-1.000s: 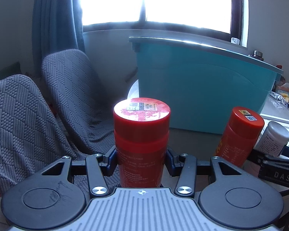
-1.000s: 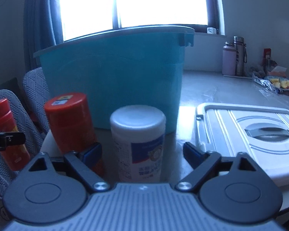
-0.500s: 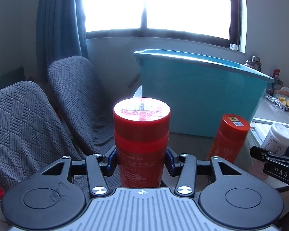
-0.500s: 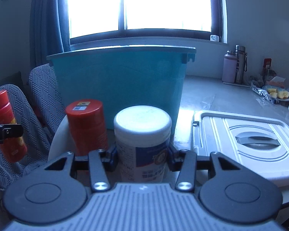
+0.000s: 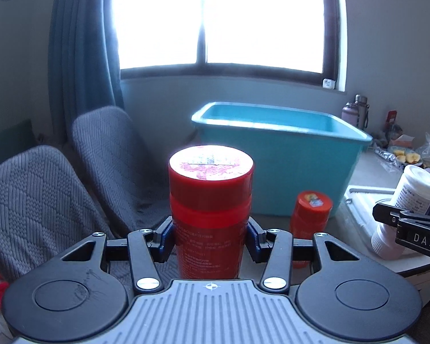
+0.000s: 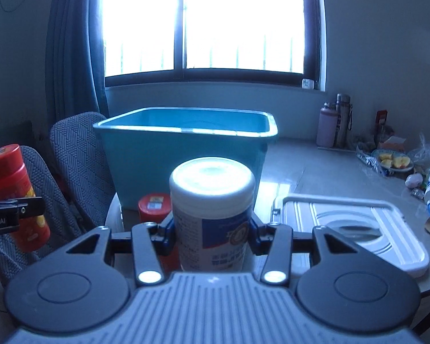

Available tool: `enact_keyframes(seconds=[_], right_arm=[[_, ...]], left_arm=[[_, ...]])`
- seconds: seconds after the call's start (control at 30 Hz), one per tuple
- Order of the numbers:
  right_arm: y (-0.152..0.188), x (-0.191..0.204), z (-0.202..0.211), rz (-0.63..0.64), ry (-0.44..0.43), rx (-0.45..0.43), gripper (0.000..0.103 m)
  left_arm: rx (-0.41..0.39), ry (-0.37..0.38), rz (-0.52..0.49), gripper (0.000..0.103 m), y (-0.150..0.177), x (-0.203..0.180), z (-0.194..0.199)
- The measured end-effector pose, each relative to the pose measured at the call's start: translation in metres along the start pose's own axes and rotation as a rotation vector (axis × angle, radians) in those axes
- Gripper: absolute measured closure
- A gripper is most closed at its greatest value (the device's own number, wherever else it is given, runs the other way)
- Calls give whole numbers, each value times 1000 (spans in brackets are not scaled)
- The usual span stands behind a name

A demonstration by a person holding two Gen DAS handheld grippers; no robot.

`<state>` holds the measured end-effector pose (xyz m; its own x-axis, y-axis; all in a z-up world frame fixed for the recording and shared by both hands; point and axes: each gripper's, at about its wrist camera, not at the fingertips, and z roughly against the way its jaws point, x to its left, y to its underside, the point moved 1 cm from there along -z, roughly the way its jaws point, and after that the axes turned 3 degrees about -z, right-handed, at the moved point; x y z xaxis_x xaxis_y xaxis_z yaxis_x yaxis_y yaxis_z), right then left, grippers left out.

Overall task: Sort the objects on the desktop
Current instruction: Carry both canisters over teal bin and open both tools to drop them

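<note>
My left gripper (image 5: 210, 239) is shut on a red canister (image 5: 210, 200), held upright in the air left of the table. My right gripper (image 6: 212, 233) is shut on a white canister (image 6: 212, 200) with a blue label, lifted above the table. Each held canister shows in the other view: the white one (image 5: 410, 197) at the right, the red one (image 6: 11, 186) at the left. A second red canister (image 5: 309, 218) stands on the table in front of the open teal bin (image 5: 278, 154); it also shows in the right wrist view (image 6: 153, 206).
The bin's white lid (image 6: 352, 229) lies flat on the table to the right of the bin. Bottles (image 6: 334, 124), a plate of fruit (image 6: 392, 162) and small items crowd the far right. Two grey chairs (image 5: 111, 157) stand left of the table.
My right gripper has closed on the white canister and lifted it. Both grippers have risen with their canisters, so the bin's open inside now shows.
</note>
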<state>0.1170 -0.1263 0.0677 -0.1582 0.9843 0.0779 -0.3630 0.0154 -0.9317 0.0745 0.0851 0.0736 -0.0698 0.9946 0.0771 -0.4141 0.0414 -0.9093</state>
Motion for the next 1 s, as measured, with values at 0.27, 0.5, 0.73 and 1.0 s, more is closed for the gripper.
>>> enact_keyframes(seconds=[0.27, 0.5, 0.73, 1.0], right_arm=[[-40, 3, 6, -12, 12, -46, 55], [-85, 0, -4, -6, 8, -94, 55], [-122, -7, -35, 8, -16, -114, 55], [-151, -24, -99, 28, -53, -106, 55]], left_arm=[[-44, 27, -20, 53, -45, 0, 7], [-76, 56, -11, 53, -97, -5, -6], [-80, 43, -17, 53, -147, -18, -44], [-57, 22, -13, 53, -189, -29, -110]])
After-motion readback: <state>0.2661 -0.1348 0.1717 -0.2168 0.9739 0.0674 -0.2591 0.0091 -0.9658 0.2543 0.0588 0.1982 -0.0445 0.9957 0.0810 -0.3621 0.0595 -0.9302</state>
